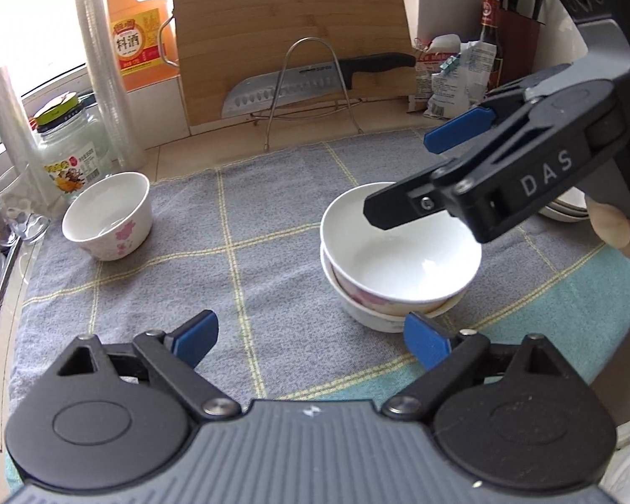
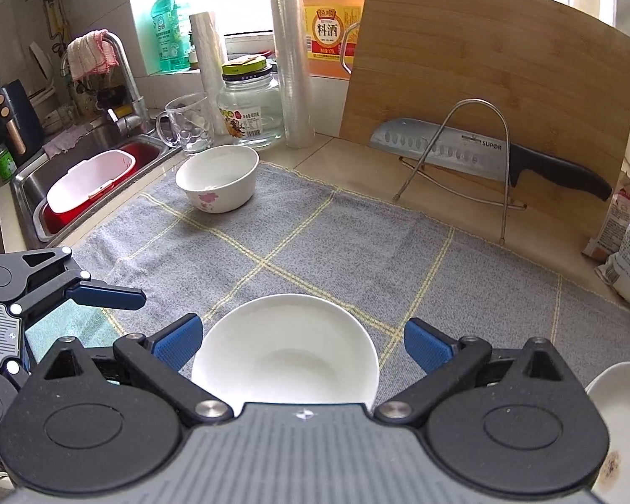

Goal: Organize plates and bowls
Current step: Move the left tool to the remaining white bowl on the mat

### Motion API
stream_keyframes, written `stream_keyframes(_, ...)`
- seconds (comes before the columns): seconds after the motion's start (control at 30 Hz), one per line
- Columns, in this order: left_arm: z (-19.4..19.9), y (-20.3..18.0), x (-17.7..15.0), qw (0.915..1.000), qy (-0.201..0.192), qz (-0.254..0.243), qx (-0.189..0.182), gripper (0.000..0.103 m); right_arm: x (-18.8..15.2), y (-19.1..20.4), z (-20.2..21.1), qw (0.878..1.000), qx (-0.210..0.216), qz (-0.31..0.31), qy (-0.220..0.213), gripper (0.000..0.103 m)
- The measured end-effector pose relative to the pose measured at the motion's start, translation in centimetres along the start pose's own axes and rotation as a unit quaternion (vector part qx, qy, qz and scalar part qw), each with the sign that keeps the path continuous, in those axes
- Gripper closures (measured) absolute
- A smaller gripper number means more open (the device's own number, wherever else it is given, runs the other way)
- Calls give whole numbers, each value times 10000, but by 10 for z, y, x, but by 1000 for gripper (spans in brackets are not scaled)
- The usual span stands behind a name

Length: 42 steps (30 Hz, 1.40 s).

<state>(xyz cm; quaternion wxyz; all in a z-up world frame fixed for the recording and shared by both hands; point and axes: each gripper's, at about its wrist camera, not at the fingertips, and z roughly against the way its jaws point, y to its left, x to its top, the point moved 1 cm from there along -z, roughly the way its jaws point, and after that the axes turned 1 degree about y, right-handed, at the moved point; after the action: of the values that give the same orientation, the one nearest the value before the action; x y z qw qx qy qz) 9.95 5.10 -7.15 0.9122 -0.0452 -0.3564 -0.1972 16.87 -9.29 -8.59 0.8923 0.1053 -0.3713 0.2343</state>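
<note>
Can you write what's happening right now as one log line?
left gripper: open, empty | right gripper: open, above stacked bowls | flowered bowl: alone, far corner of cloth

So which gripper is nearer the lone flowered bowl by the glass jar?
Left. The left gripper hangs open across the cloth from the flowered bowl; the right gripper hangs open over the stacked bowls, farther away.

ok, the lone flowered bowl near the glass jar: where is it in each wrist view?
Left wrist: flowered bowl sits left of centre, at the grey cloth's left edge, in front of the glass jar.
Right wrist: flowered bowl sits upper left of centre, at the cloth's far corner beside the sink.
Shared landmark: cleaver on the wire stand, against the cutting board.
</note>
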Motion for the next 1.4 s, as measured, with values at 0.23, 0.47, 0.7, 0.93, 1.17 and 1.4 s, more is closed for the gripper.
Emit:
stream_keyframes(0.23, 7, 37, -8, 9972, 112, 392, 630, 8, 9, 10, -7, 9993, 272, 215, -126, 0)
stream_keyframes(0.47, -1, 102, -2, 9966, 39, 494, 661, 8, 25, 49, -18, 9994, -78, 323, -132, 0)
stream_keyframes(0.7, -11, 172, 16, 9980, -85, 301, 545, 8, 53, 98, -44, 9982, -499, 300, -116, 0)
stream_keyframes(0.93, -36, 218, 45, 9991, -90, 159, 379, 8, 72, 125, -78, 9981, -613, -30, -22, 0)
stream_keyframes(1.17, -60, 235, 71, 9996, -182, 188, 146, 8, 89, 135, -106, 9972, -754, 8, -8, 0)
stream_keyframes(1.4, -86, 240, 91, 9998, -172, 60, -83, 9, 104, 135, -136, 9967, -804, -128, 18, 0)
